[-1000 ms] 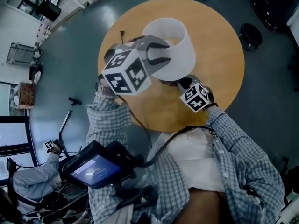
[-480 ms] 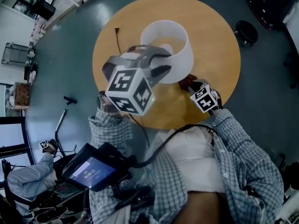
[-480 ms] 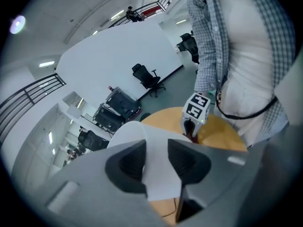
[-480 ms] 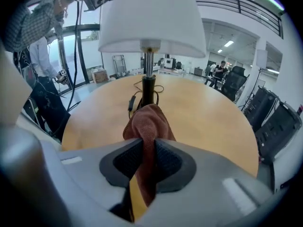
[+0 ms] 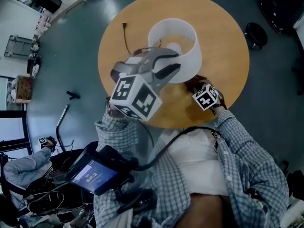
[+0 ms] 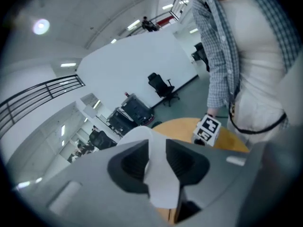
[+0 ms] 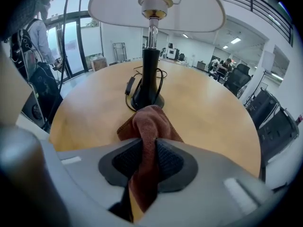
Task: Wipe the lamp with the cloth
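With the left claw [image 6: 156,160] closing on the white shade [image 5: 192,56] of the lamp [image 7: 150,65], top middle of the head view, and the right claw [image 7: 149,155] loosening around the brown cloth [image 7: 149,122] near the base [image 7: 147,98], squeeze the cloth tight and rub gently.

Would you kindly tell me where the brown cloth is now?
In the right gripper view, the brown cloth hangs between the opening jaws of the right hand-held gripper, in front of the lamp base on the wooden table.
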Available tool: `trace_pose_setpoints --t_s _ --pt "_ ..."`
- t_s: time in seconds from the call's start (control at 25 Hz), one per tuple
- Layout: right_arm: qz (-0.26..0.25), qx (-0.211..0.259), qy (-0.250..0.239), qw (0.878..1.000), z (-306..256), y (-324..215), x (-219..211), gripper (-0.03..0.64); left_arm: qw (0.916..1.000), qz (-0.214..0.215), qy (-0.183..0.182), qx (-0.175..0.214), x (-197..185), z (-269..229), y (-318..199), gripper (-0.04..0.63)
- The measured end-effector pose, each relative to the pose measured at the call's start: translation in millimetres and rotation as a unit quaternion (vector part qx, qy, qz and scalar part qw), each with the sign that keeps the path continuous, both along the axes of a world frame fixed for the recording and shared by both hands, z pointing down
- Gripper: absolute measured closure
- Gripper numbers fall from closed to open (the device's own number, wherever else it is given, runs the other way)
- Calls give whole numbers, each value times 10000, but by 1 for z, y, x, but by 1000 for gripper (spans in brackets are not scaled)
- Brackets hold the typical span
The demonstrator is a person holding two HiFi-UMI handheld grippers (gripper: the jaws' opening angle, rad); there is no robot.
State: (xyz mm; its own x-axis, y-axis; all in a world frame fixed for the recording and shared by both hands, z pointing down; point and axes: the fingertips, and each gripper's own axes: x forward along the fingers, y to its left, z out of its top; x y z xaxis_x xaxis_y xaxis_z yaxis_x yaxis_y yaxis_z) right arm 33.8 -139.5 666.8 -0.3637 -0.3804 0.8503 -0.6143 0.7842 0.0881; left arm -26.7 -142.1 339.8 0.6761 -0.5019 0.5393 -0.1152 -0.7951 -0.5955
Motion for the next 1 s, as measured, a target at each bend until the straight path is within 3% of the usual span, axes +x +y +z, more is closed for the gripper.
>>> trace_pose_setpoints --t_s 0.12,0.28,0.36,0.52,0.6,0.68,0.88,1.0 --pt "30 12 -13 10000 -10 8 14 523 9923 -128 1234 -45 12 -42 13 500" --pt "113 46 -95 9999 -12 15 19 517 9758 -451 2140 -95 -13 -59 30 562" --pt "156 79 -146 9997 -5 6 13 517 9576 -921 2691 -449 -43 -38 28 591" --pt "286 210 -304 9989 -7 -1 12 519 9093 -1805 3581 -1115 -88 8 38 591" --pt "358 277 -394 9982 -14 1 12 520 8881 -2142 3806 -1431 -99 32 47 591" --pt "411 367 -510 9972 -22 1 13 522 8743 -2354 3854 -1782 -100 64 55 591" --pt "502 360 -947 9936 -22 2 17 453 8515 -2378 3990 -2432 -77 131 73 591" --pt "511 361 -1162 9913 -30 2 15 411 8475 -2333 3903 -2739 -62 156 78 591"
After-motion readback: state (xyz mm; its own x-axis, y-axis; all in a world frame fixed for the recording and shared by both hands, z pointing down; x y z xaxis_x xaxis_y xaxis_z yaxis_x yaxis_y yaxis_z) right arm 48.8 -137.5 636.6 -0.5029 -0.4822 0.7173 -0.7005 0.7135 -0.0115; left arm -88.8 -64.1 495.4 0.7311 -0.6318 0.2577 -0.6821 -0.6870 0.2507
